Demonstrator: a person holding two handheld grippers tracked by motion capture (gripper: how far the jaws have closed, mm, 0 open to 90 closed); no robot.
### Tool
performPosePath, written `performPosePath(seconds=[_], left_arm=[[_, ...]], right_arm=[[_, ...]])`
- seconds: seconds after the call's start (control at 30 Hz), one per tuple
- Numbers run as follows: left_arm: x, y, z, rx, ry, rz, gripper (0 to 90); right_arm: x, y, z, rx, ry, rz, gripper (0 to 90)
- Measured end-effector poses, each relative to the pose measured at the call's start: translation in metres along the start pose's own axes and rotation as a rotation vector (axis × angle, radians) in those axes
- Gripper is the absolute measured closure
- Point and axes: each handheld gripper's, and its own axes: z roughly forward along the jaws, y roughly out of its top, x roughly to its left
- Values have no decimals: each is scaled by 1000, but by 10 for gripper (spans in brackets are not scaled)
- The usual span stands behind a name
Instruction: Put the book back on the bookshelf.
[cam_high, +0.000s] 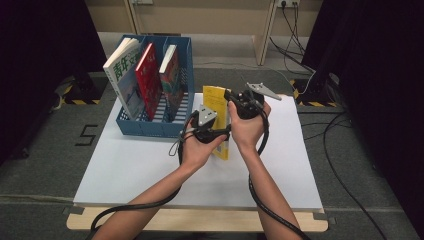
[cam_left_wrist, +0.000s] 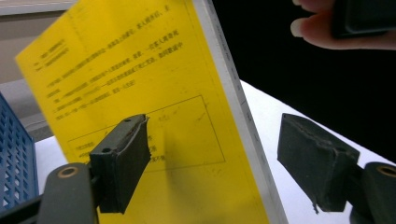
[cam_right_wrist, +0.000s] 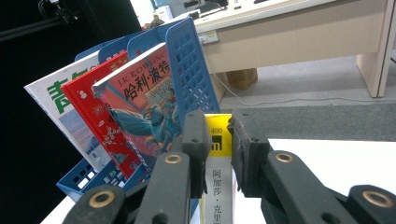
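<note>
The right tool (cam_right_wrist: 218, 154) clamps the yellow book (cam_high: 216, 117) upright over the tabletop (cam_high: 130, 170), while the left tool (cam_left_wrist: 224, 163) stands apart beside its cover.

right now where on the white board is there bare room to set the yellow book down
Free: the white board in front of the blue rack and left of the left gripper, and right of the right gripper. Crowded: around the yellow book and rack.

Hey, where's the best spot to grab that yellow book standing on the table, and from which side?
Grip the yellow book at its top spine edge, coming from above: it stands upright on the white table, so jaws fit across its thin width, as the right hand-held gripper does now.
</note>
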Motion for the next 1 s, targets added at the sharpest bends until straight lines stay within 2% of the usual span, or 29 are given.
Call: performPosePath(seconds=[0.13, 0.3, 0.5, 0.63, 0.77, 0.87, 1.0], left_arm=[[-2, -1, 6, 10, 6, 13, 253], [0, -1, 7, 15, 20, 32, 336], [8, -1, 11, 27, 10, 22, 386], [14, -6, 15, 39, 20, 22, 428], [14, -9, 14, 33, 23, 27, 439], [11, -9, 12, 32, 46, 43, 445], [10, -10, 12, 23, 71, 22, 423]], right_arm=[[3, 0, 1, -1, -7, -13, 773], [4, -1, 0, -4, -13, -18, 772], [7, -2, 1, -14, -29, -27, 772], [8, -4, 0, -12, -39, -30, 771], [10, -6, 1, -3, -41, -31, 772], [13, -6, 1, -3, -46, -36, 771], [16, -7, 0, -9, -50, -45, 771]])
